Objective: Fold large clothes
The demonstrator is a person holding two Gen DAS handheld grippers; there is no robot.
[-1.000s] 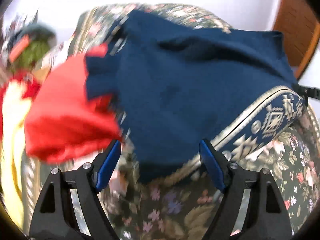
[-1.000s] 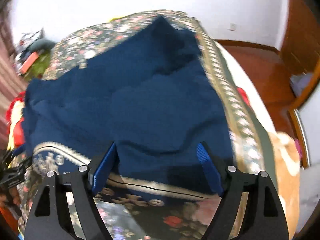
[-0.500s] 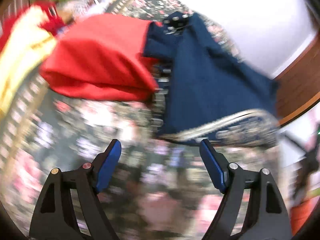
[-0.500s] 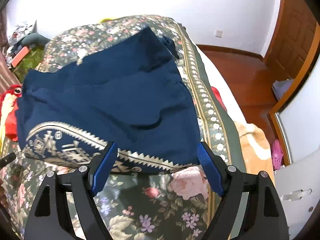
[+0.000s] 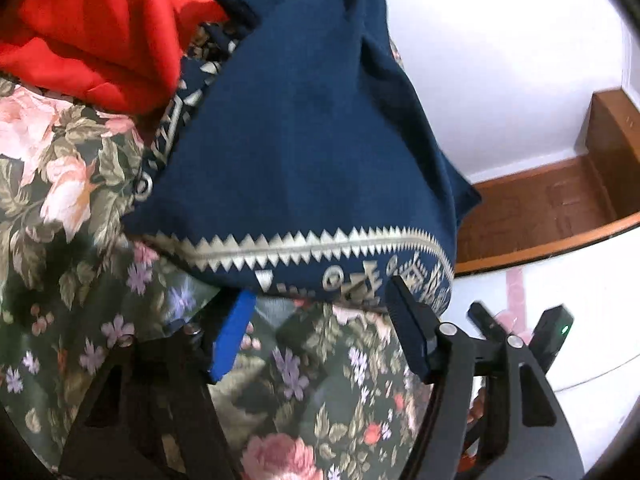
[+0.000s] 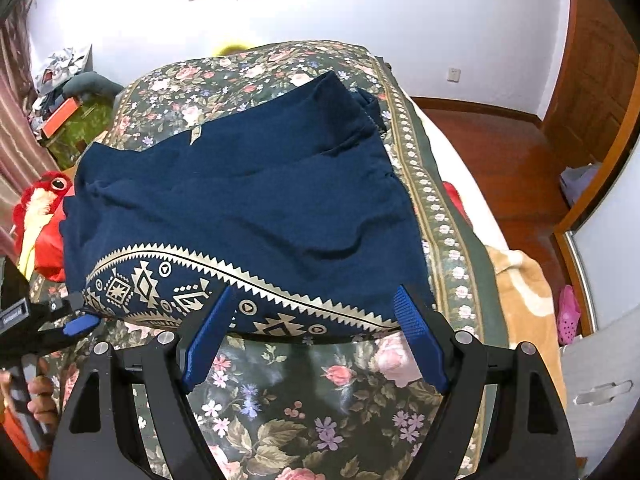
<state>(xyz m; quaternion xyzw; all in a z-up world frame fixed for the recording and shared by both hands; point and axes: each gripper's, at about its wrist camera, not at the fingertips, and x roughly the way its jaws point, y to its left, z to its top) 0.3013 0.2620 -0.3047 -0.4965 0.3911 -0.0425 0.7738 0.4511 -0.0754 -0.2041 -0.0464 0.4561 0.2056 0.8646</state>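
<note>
Navy garment (image 6: 248, 208) lies on the floral bedspread (image 6: 304, 412), folded over at least once, patterned hem toward me; more folds left, I judge. One navy piece, one red garment (image 5: 92, 28) beside its far-left edge. My left gripper (image 5: 320, 320) is closing at the hem, pads not yet pressing. My right gripper (image 6: 316, 332) hangs spread, empty, over the hem.

A big dark blue cloth garment (image 6: 240, 208) with a gold zigzag hem lies folded and a bit rumpled on my flowery bed (image 6: 304, 408).
</note>
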